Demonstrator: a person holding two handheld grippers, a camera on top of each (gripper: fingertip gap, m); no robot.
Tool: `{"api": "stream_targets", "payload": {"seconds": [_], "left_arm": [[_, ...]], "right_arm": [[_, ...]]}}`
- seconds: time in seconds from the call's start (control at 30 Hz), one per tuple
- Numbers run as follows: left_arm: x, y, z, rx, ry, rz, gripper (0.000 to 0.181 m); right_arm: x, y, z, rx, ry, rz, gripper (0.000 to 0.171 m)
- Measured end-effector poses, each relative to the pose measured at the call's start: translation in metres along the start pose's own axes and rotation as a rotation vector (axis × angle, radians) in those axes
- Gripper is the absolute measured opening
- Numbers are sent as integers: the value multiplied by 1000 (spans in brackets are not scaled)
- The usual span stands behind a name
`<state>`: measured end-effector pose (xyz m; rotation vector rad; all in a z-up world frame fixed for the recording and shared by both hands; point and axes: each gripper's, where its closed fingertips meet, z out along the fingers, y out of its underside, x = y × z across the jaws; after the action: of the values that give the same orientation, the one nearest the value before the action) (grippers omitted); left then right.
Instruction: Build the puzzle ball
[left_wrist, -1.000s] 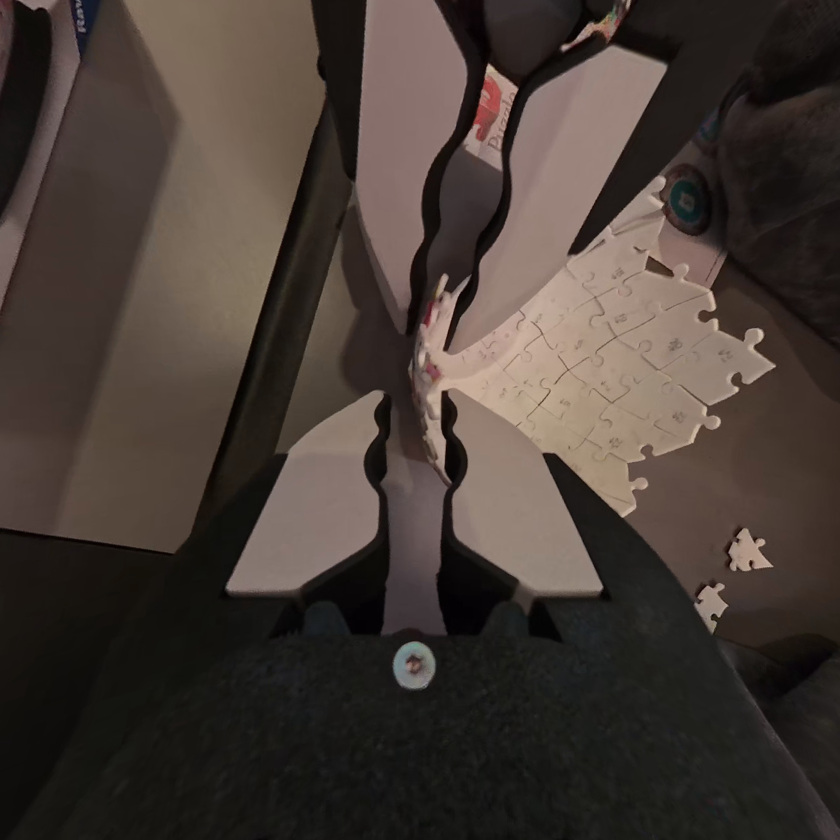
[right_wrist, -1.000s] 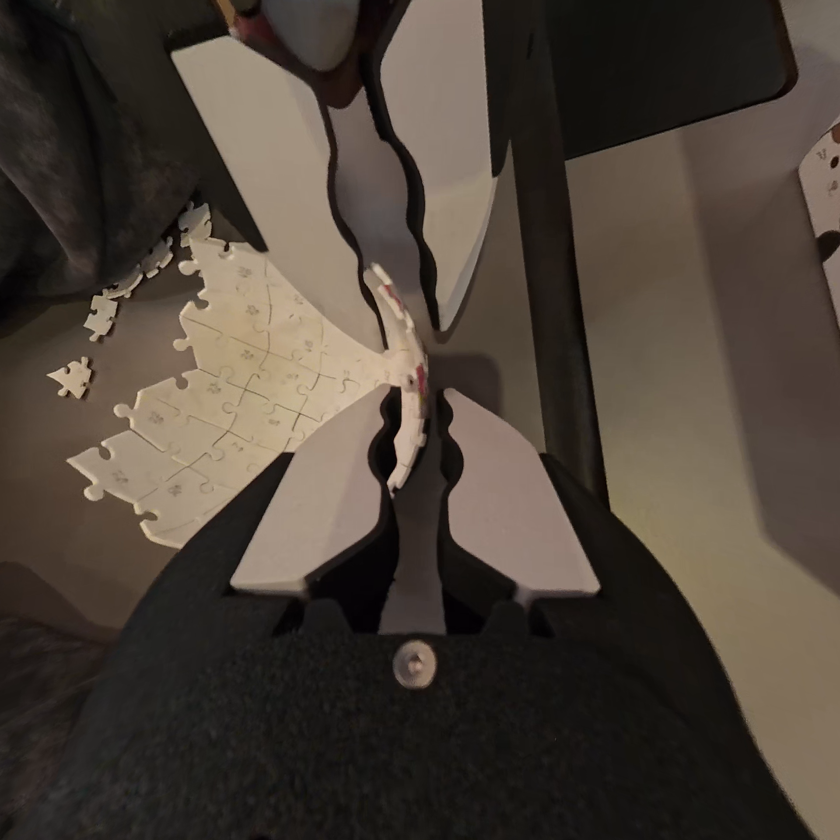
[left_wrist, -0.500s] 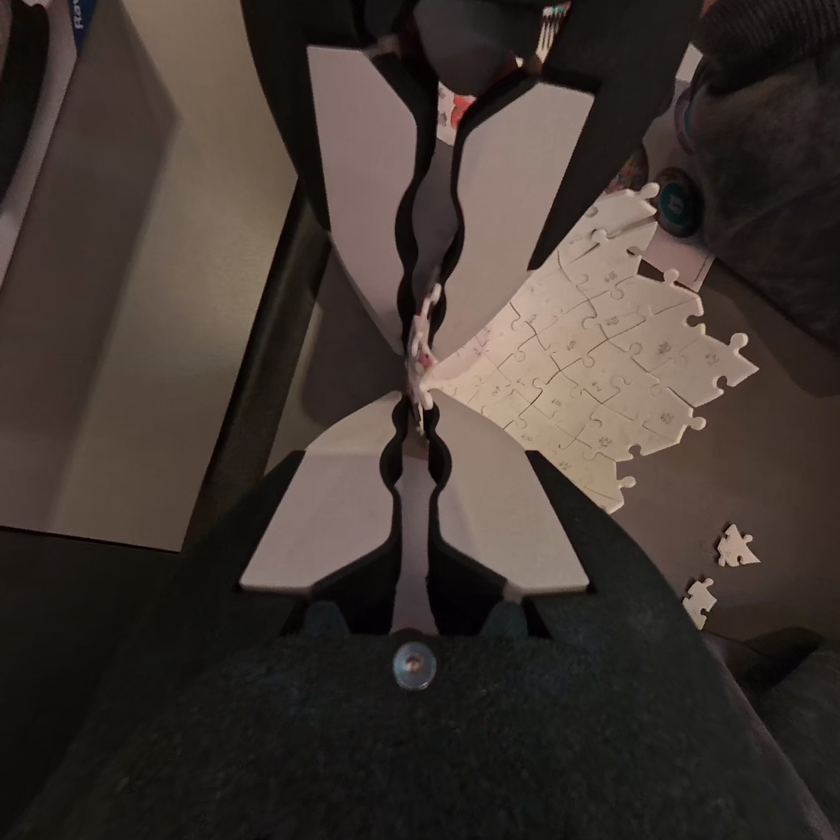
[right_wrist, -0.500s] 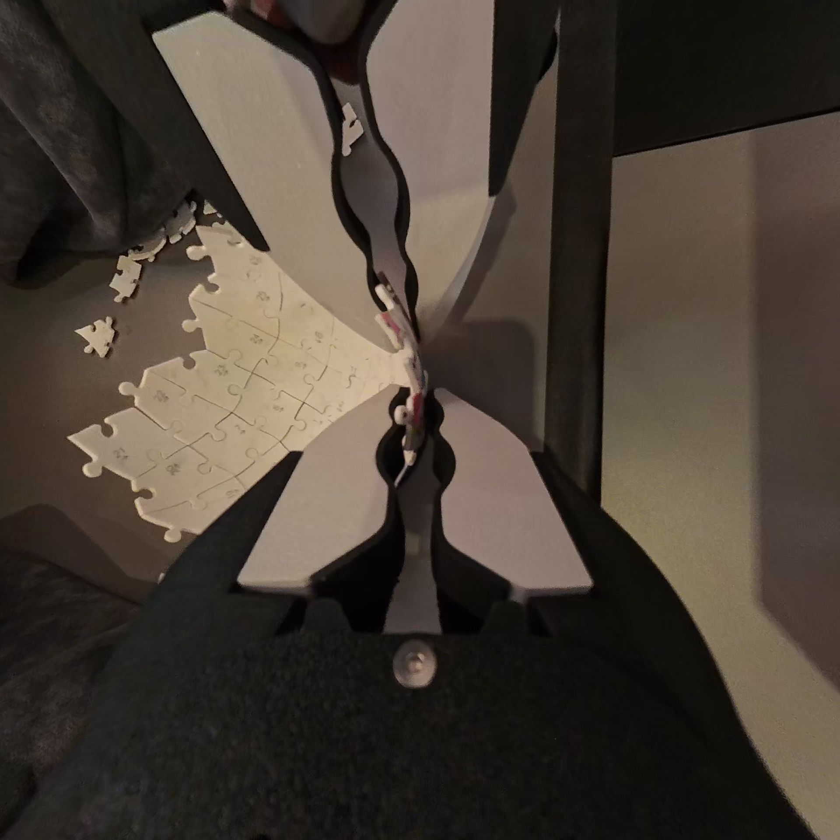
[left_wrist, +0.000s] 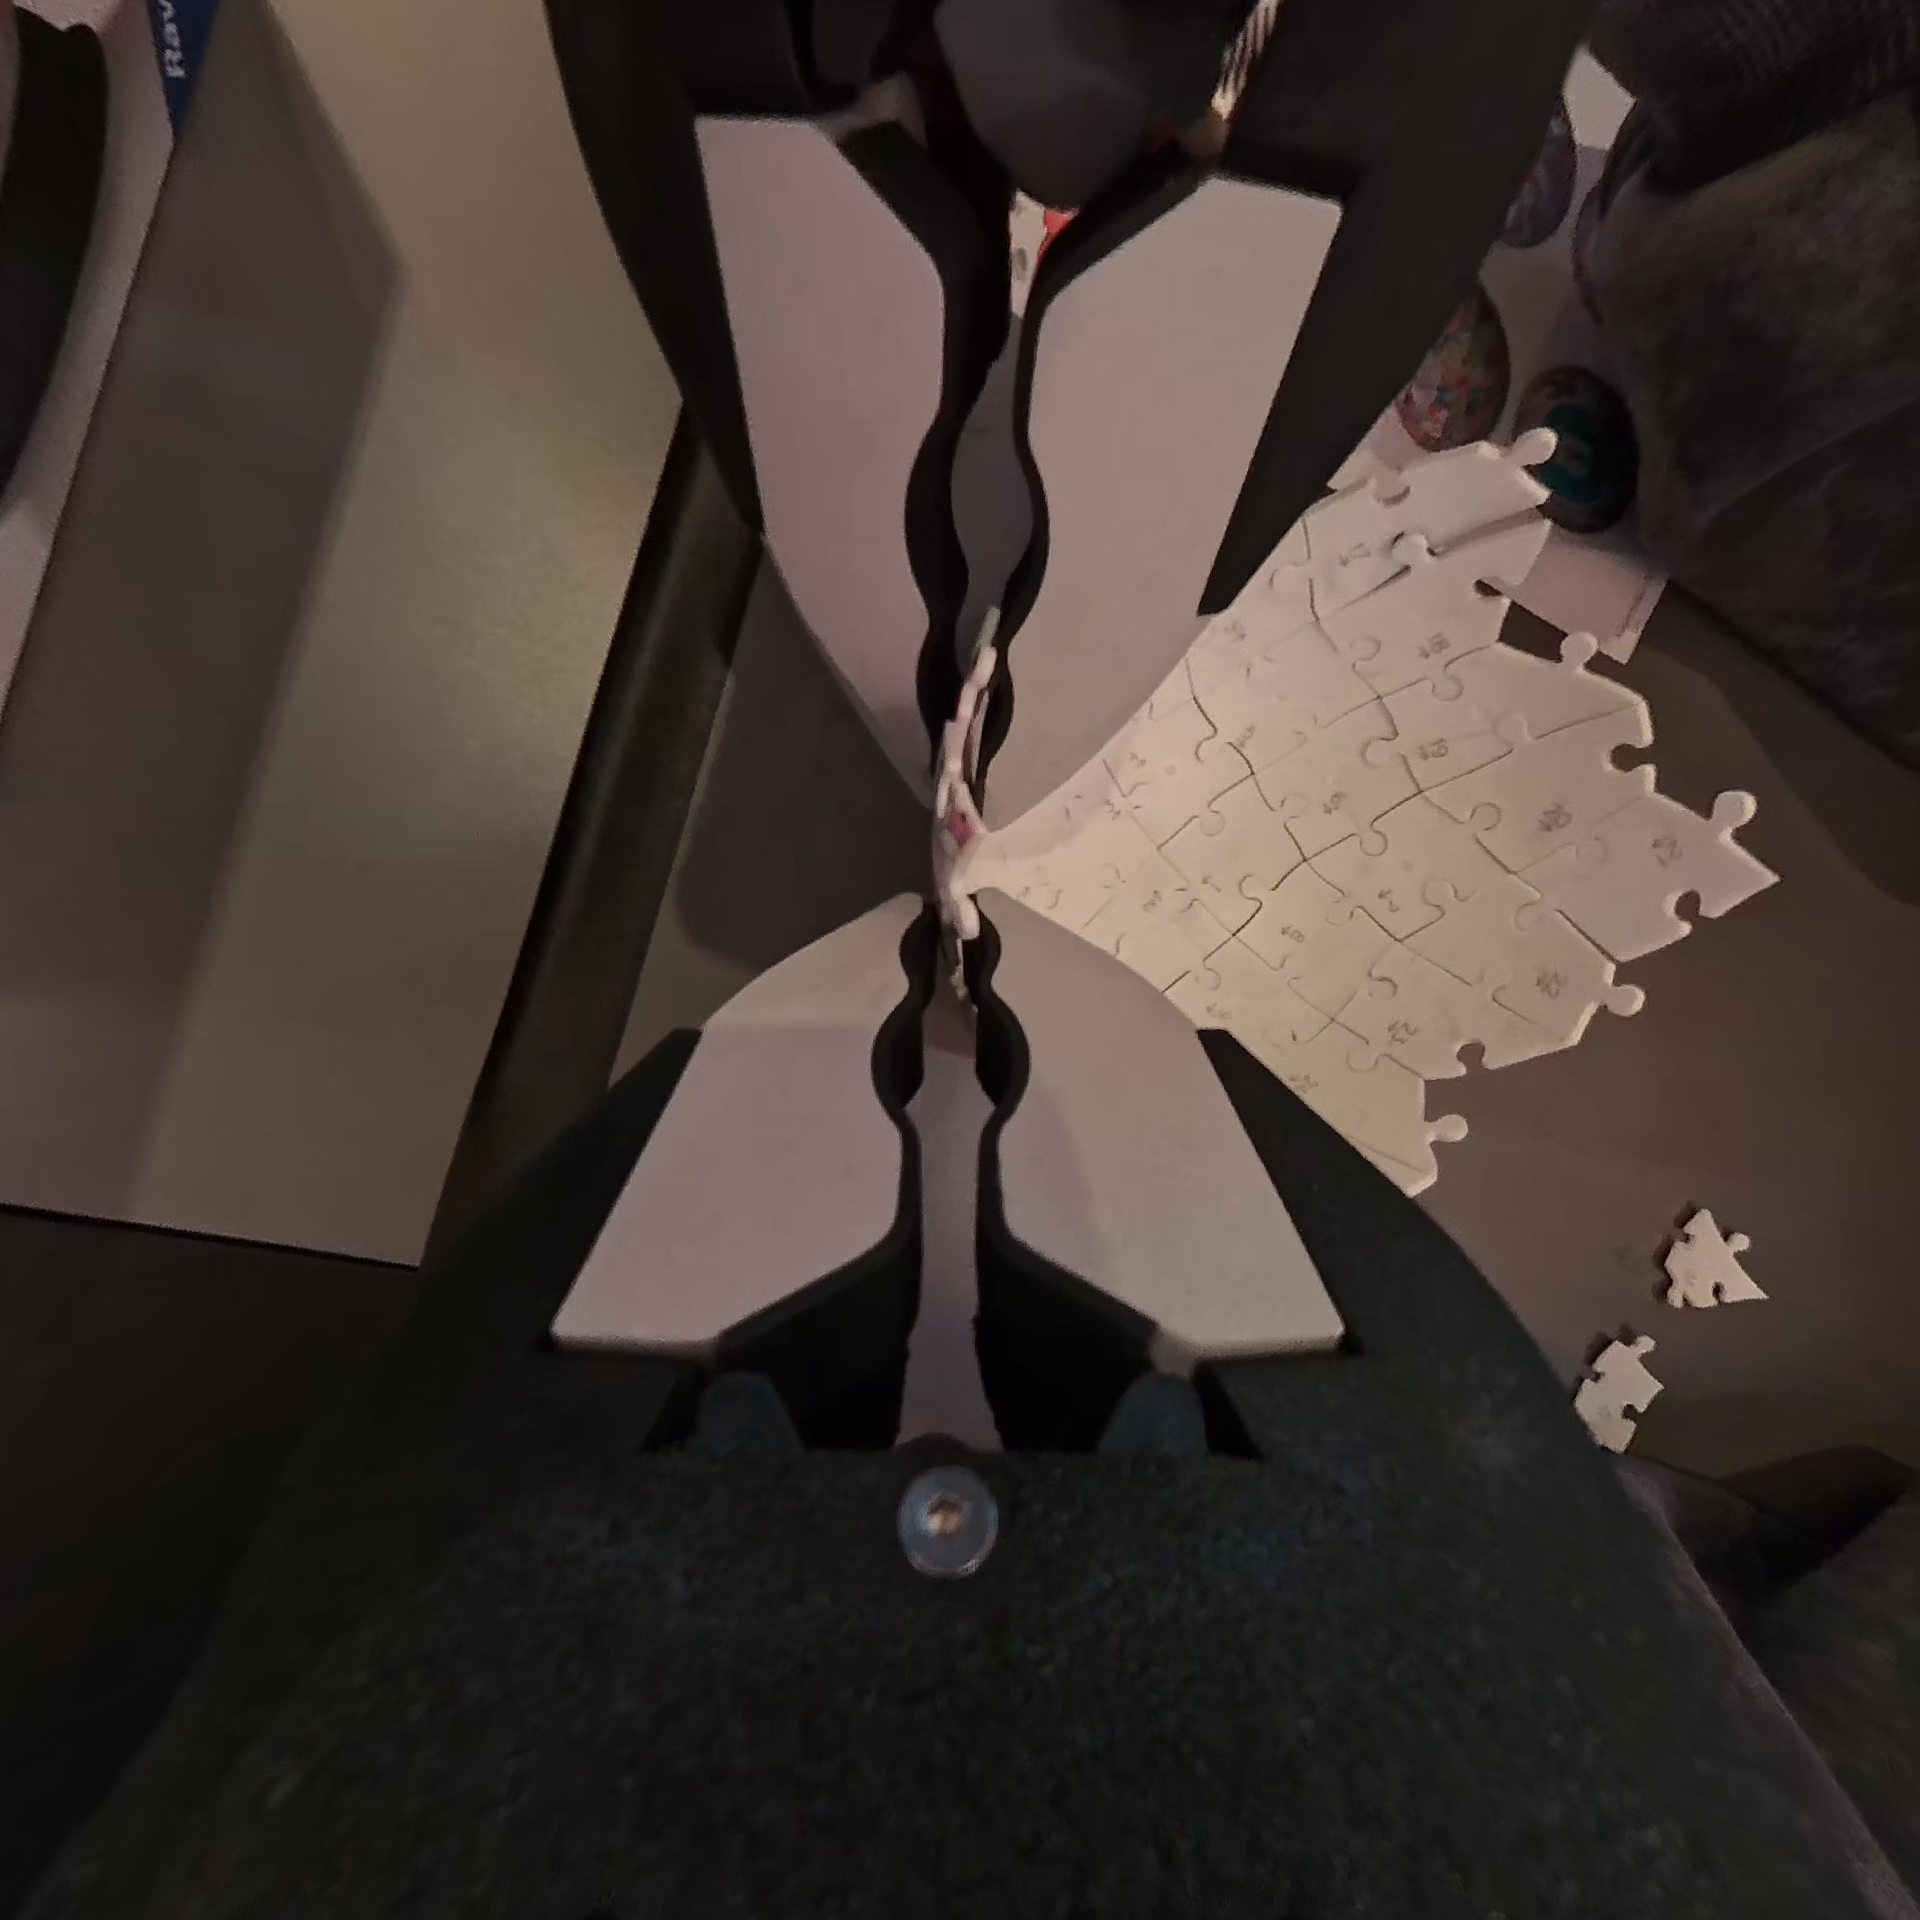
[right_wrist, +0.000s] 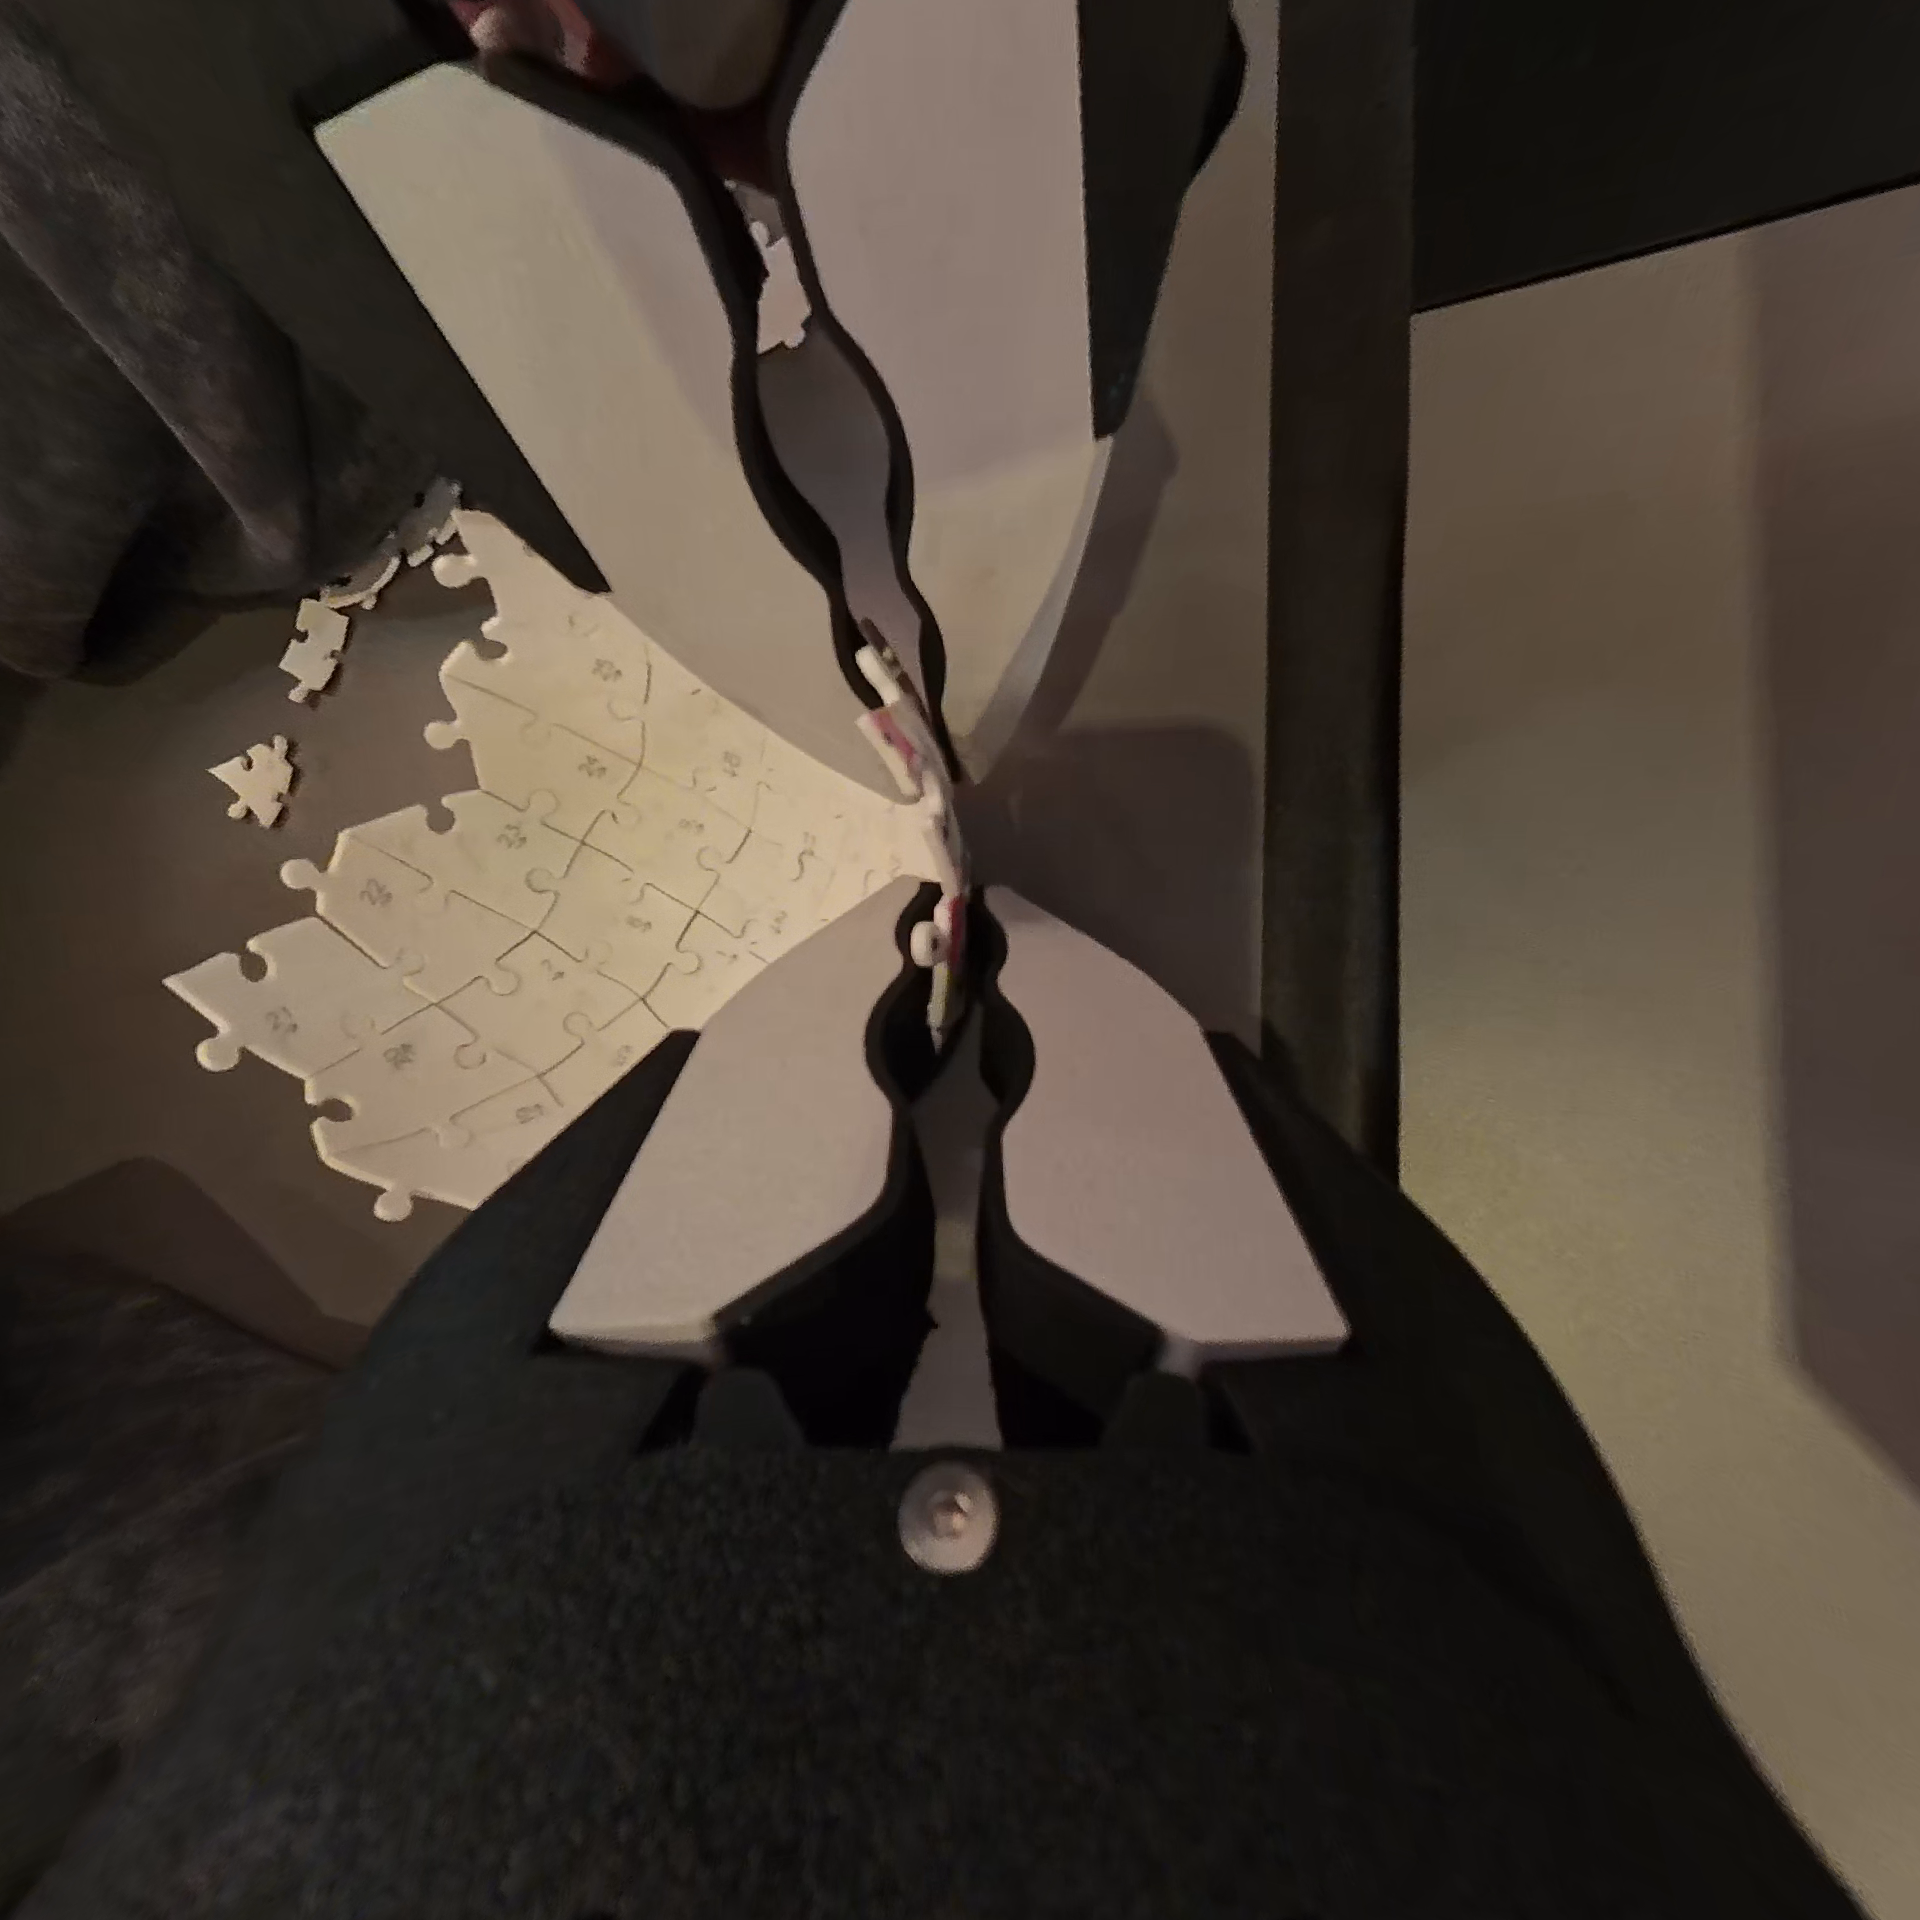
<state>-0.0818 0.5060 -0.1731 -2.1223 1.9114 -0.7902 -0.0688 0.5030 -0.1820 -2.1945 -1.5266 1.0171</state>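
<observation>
Left hand-held gripper (left_wrist: 951, 935) and right hand-held gripper (right_wrist: 951, 935), tip to tip, each pinching the rim of the curved puzzle-ball section (left_wrist: 1382, 831) fanning out just beside the fingertips. Best to squeeze evenly, seating tabs without buckling. 2 loose pieces (left_wrist: 1704, 1273) beyond, on the counter (left_wrist: 1766, 1143).

Box (left_wrist: 156, 520) at left; dark post (right_wrist: 1340, 623).

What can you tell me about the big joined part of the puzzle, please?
The joined puzzle part is a curved sheet of many interlocked pieces. Its pale, matte back faces the cameras, with small printed marks; its outer rim is jagged with knobs. It is held off the table, edge-on at one narrow end, where the left gripper and the right gripper pinch it from opposite sides. A little colour shows on that edge.
</observation>
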Motion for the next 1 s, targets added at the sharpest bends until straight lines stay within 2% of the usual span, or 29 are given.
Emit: {"api": "stream_targets", "payload": {"seconds": [0.13,0.23,0.37,0.57,0.77,0.93,1.0], "left_arm": [[0,0,-1,8,10,-9,3],[0,0,-2,6,3,-3,3],[-1,0,-4,13,-1,-2,3],[-1,0,-4,9,-5,-3,3],[-1,1,-3,4,3,-6,3],[-2,2,-5,6,0,-9,3],[-2,2,-5,8,-1,-9,3]], "right_arm": [[-1,-1,0,8,10,16,6],[-4,2,-3,-2,1,23,14],[-1,8,-10,8,26,31,13],[-1,9,-5,-6,10,60,3],[-4,10,-4,-18,-27,123,2],[-2,7,-4,0,0,80,3],[-2,6,-4,12,1,73,10]]}}
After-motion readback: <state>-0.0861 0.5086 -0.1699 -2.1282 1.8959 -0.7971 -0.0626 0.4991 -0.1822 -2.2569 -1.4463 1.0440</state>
